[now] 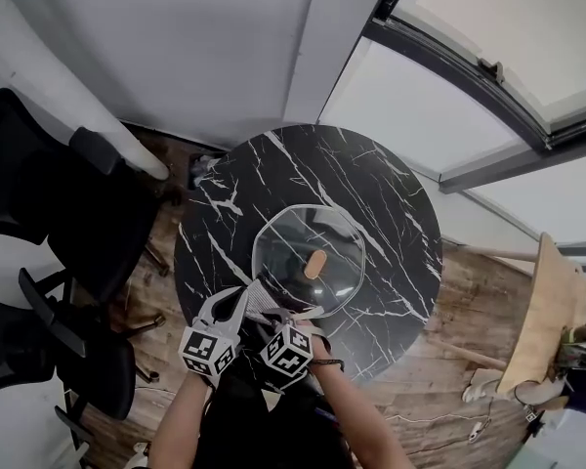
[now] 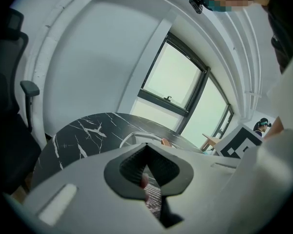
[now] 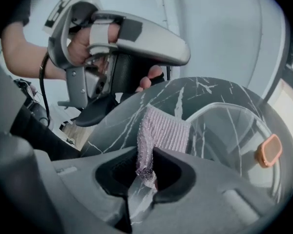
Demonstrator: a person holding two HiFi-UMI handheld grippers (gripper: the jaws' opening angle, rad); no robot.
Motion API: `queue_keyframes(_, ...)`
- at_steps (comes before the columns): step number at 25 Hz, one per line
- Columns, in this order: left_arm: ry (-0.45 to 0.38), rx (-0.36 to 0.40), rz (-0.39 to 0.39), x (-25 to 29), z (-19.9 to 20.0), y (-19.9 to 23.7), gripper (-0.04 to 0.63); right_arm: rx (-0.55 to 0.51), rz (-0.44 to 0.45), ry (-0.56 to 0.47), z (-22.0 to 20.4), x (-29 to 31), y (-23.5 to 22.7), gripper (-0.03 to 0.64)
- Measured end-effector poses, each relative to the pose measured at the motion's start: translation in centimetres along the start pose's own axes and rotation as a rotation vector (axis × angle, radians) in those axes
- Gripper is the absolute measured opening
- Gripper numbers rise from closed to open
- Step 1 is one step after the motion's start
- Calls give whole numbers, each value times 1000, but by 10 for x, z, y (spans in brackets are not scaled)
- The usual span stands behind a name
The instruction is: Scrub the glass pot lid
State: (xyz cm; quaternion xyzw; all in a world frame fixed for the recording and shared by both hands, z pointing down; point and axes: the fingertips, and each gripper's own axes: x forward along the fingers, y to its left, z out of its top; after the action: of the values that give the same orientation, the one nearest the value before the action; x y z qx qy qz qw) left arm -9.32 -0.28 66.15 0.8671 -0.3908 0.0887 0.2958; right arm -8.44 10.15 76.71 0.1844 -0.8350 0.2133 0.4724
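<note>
Slippage threatens: the right tool [image 3: 145, 168] pinches only an edge of the ribbed pink scrubbing cloth [image 3: 163, 130], while the left tool [image 2: 146, 152], jaws pressed together and apparently empty, leaves the clear glass pot lid [image 1: 293, 234] unsteadied on the round black marble counter [image 1: 376, 179], free to skate.

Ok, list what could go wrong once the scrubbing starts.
1. The glass lid lies loose on the smooth marble table, and the left hand-held gripper isn't on it, so scrubbing may send it sliding.
2. The right hand-held gripper pinches the scrub cloth by one end only, so the cloth could fold over or pull free under pressure.
</note>
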Motion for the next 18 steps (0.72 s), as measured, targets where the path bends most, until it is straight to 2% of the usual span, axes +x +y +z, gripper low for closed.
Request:
queue_keyframes(3,-26,-8,0,-8,8,-2,2,48,43,-100,11,-18,3,74)
queue_keyframes(6,-72,-13,1,-17,25,-4,2,161,101,-237,21,-47,-3,74)
queue_keyframes(8,-95,-2,-2,-20,36,-7,2,185,77,-326,22,-67,-11,74)
queue_keyframes(11,-109,24,0,-19,45,-15,2,190,-49,-427,14,-98,-26,74)
queue_keyframes(14,-123,33,45,-11,51,-21,2,222,-211,-509,4,-136,-50,74)
queue_keyframes(18,-173,9,96,3,68,-29,2,337,-422,-540,-24,-178,-102,75)
